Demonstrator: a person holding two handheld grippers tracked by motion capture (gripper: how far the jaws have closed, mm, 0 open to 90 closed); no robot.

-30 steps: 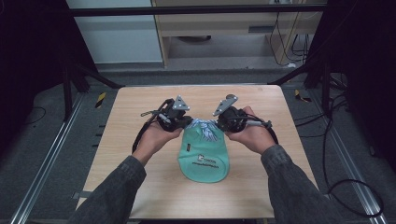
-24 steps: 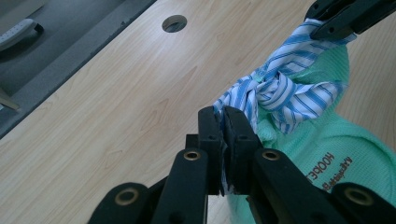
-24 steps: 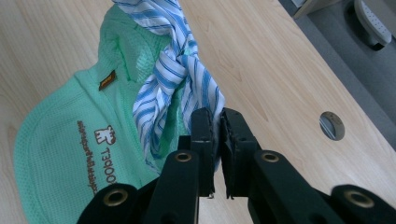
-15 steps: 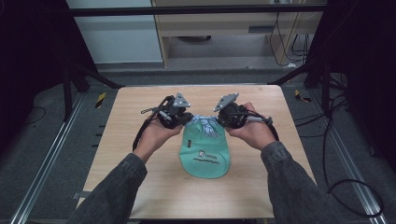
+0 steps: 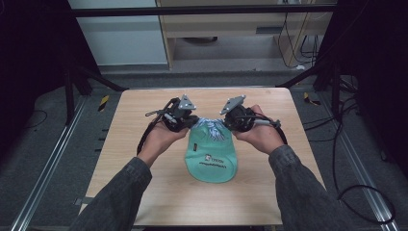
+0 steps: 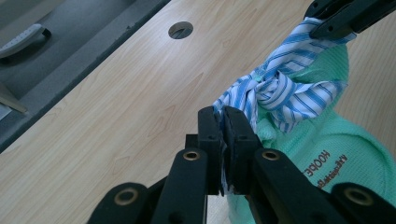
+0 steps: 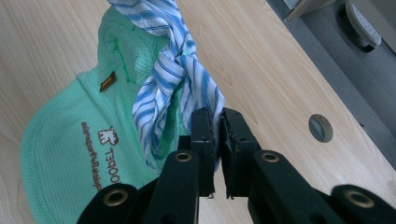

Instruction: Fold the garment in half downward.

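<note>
Both your grippers pinch the striped cloth's (image 6: 280, 81) ends: left gripper (image 6: 223, 122) and right gripper (image 7: 215, 122) flank its knot over the green hat (image 5: 211, 159), so pull apart sideways.

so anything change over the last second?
Barely. The left gripper and right gripper are both clamped on ends of the blue-striped cloth knotted at the green cap's far end, as before. Hands and cap stayed in place on the table; nothing grasped or released.
</note>
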